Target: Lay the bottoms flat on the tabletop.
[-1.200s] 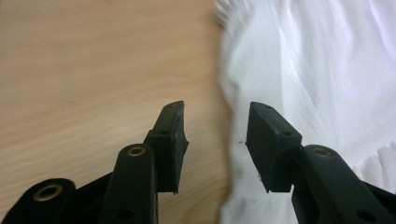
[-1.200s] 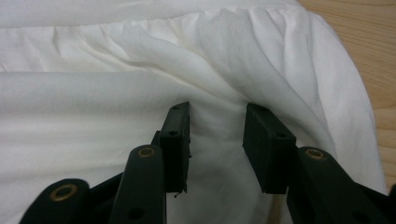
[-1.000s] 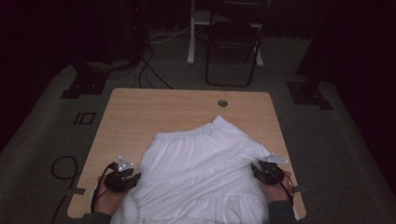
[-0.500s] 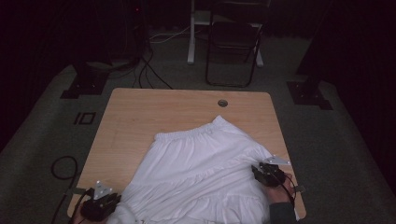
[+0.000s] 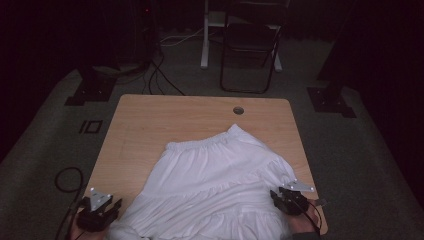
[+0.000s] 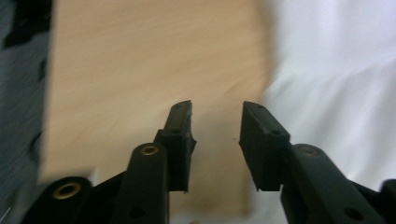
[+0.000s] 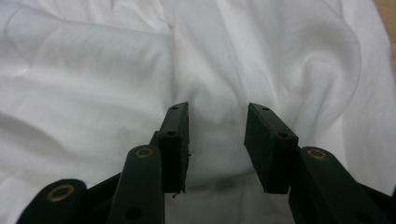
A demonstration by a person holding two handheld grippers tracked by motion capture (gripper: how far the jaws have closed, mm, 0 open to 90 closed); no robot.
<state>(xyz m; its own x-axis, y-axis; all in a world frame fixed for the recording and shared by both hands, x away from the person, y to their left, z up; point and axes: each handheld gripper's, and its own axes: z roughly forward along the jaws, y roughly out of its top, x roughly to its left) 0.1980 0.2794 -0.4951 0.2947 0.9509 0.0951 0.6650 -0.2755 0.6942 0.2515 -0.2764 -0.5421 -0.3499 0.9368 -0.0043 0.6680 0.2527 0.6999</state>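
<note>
The white skirt (image 5: 215, 190) lies spread over the bench (image 5: 165, 120) from centre toward six o'clock, elastic waistband at twelve, its tiered hem spilling off the near edge. The left gripper (image 6: 217, 123) sits at seven o'clock over bare wood, jaws parted and empty. The right gripper (image 7: 217, 123), at five o'clock over rumpled cloth, is likewise parted and empty. Closing there could pinch several layers and bunch the skirt.

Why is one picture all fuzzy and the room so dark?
High view: light falls only on the table and white skirt; the room behind is nearly black. Left gripper view: table and cloth are smeared, likely motion blur. Right gripper view: the cloth looks sharper and bright.
</note>
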